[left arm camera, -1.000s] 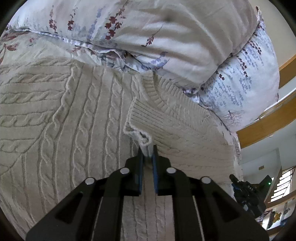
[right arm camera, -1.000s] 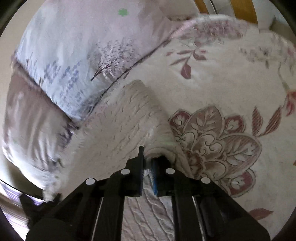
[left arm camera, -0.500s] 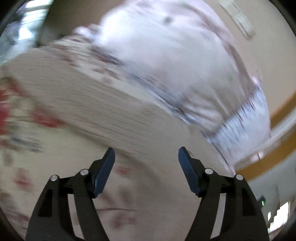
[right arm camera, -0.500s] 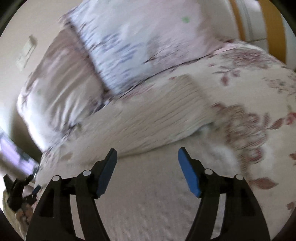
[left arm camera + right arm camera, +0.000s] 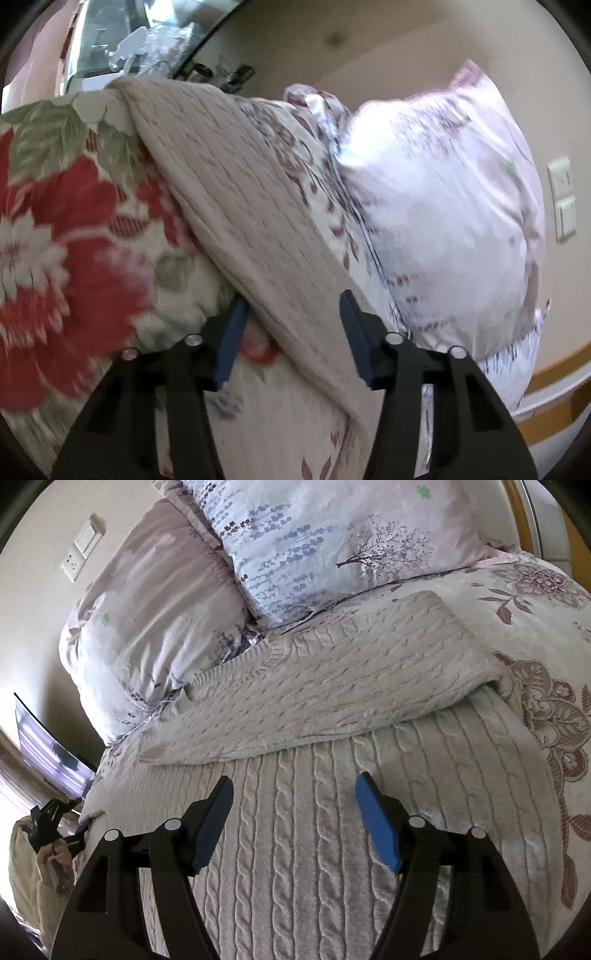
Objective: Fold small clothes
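Observation:
A cream cable-knit sweater [image 5: 332, 760] lies flat on the bed, its upper part folded down over the body in a band across the right wrist view. My right gripper [image 5: 295, 816] is open and empty, just above the sweater's lower body. My left gripper [image 5: 291, 332] is open, low at the sweater's side edge [image 5: 236, 206], with the knit edge running between its fingers. It also shows at the far left of the right wrist view [image 5: 55, 823], beside the sweater's left edge.
Two floral pillows [image 5: 295, 546] lie against the wall behind the sweater. The floral bedspread [image 5: 546, 709] spreads to the right, with red flowers in the left wrist view [image 5: 66, 236]. A wooden bed frame [image 5: 517, 502] is at the far right.
Both grippers were shut on sweater folds one second ago and have opened and let go. Both have drawn back; the left has swung low to the sweater's side edge.

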